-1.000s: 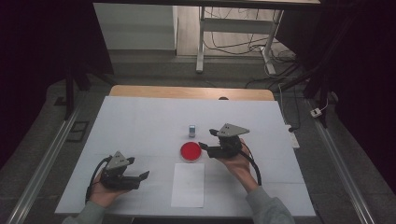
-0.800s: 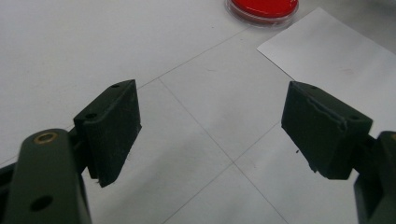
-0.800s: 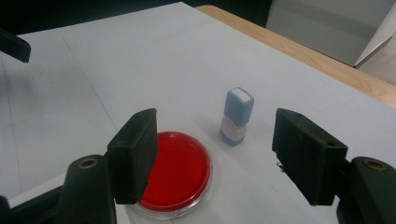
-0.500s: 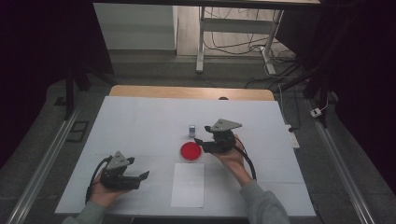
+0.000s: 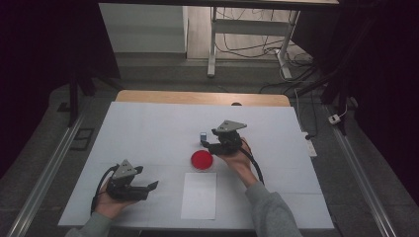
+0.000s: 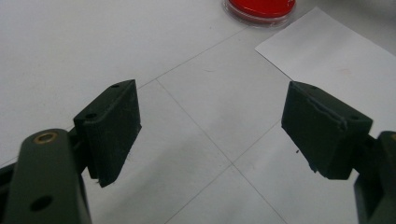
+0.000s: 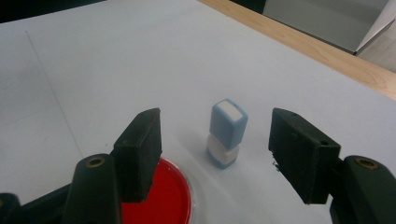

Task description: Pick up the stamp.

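Right tool [image 7: 215, 144] open, jaws just been narrowing around upright blue-and-white stamp [image 7: 226, 132], untouched; red dish [image 7: 156, 198] half hidden behind one jaw. Left tool [image 6: 210, 135] open, empty.

The right gripper [image 5: 207, 144] reaches forward over the table, jaws wide but just closing a little; the left gripper [image 5: 150, 187] rests near, jaws apart

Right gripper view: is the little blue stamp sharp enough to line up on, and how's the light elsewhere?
Right gripper view: blue-and-white stamp fairly sharp, evenly lit; near jaws softer. Left gripper view: jaws slightly blurred, red ink pad cropped at the top. High view: white table lit, surroundings dark.
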`<state>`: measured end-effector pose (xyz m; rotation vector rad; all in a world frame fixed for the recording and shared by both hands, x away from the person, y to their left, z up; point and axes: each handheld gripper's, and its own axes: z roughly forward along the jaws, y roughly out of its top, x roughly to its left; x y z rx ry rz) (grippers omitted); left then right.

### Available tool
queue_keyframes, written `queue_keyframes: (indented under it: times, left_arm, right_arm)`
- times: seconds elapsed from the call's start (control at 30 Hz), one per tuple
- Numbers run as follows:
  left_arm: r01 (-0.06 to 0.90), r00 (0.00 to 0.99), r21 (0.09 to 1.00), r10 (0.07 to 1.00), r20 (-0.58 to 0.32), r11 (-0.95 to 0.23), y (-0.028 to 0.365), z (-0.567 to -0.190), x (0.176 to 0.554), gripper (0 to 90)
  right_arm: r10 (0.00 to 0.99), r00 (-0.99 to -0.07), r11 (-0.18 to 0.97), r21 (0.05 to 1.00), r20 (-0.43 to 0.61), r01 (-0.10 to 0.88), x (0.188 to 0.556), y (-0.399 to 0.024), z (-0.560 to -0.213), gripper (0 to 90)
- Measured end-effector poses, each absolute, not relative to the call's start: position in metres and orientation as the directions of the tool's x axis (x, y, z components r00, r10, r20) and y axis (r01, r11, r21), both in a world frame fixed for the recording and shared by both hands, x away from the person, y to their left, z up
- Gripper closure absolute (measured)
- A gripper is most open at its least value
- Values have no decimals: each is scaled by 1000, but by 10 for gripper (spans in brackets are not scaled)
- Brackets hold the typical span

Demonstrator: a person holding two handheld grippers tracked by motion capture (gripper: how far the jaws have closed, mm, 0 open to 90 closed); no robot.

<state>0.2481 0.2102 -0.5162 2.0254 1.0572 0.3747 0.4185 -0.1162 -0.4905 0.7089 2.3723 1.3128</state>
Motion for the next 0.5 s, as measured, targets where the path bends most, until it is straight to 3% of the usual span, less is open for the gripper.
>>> queue_keyframes:
  times: [0.5]
  left_arm:
    - [553,605,766,790,-98,-328,211,-516,249,198]
  right_arm:
    - [577,-815,460,845,-52,272,436,-108,-494,380]
